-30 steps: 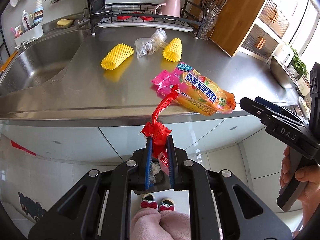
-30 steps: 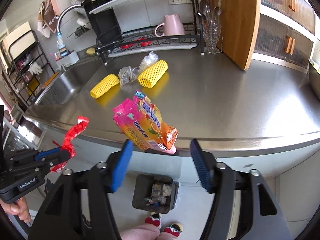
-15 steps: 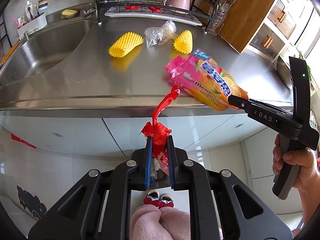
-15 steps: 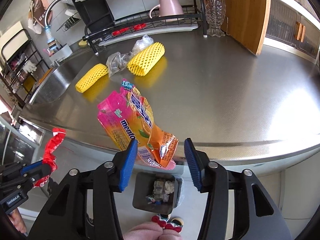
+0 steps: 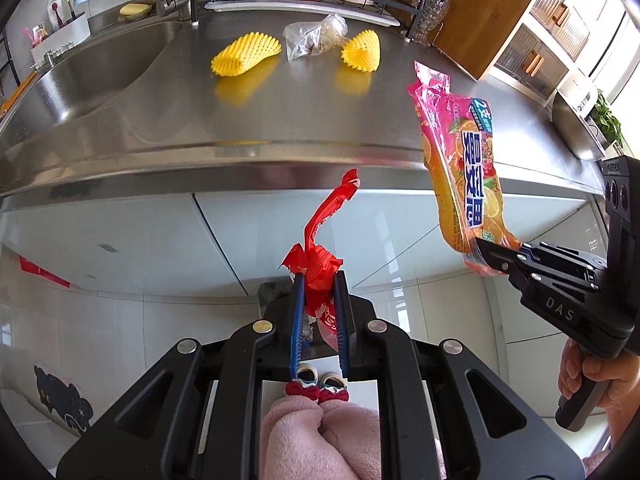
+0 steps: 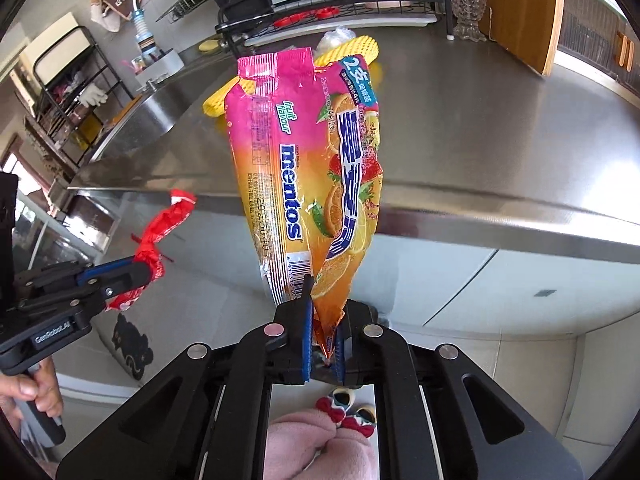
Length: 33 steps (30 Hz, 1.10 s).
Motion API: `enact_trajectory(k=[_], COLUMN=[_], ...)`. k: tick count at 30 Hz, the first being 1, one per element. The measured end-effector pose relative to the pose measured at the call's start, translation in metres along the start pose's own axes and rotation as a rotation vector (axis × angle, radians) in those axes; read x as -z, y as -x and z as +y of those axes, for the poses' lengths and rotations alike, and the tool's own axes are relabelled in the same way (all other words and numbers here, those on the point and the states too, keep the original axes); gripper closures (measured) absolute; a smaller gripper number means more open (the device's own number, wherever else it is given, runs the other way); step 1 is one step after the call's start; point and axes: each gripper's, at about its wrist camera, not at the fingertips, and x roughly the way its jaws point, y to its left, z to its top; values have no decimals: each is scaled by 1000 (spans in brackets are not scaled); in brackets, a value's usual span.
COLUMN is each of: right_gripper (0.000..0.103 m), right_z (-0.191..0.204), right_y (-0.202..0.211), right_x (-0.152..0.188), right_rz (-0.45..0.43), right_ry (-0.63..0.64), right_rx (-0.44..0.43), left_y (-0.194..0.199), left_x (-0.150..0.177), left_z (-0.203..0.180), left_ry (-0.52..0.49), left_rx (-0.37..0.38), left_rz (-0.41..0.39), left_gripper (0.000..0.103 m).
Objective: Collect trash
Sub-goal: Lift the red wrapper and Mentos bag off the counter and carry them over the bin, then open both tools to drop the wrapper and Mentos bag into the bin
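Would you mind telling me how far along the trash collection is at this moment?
Done: nothing can be confirmed as binned from these views. In hand: the left gripper is shut on the red wrapper, and the right gripper is shut on the Mentos bag, both lifted off the counter. Left: two yellow foam nets and a clear plastic bag lie on the counter.

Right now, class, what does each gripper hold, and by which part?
Left gripper pinches the red wrapper at its crumpled lower end; right gripper clamps the candy bag by its bottom corner.
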Motion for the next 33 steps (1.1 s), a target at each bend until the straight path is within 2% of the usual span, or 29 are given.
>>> enact_trajectory(k=[8,13,18,22,27,33], right_gripper=[93,93,93,93,93,92], right_z=[4,-3,-14,-26,-35,-39], right_y=[-27,-59,-101,-145,-191,-230], right_x=[53,78,101,119,129,127], right_rz=[134,211,284,351,400,424], right_ry=[-25,-65,-124,-181,-271,-264], right_rx=[-19,0,26,34,22,39], left_y=[-39,-79,-129,-170,-206,-245], left_x=[41,65,83,88,91,85], left_z=[5,10,23,30,43,50], left_ry=[11,11,46,39,44,46], left_rx=[11,10,38,61,69,78], left_rz=[77,143,237,294,319,348], left_gripper=[90,90,90,90,90,90])
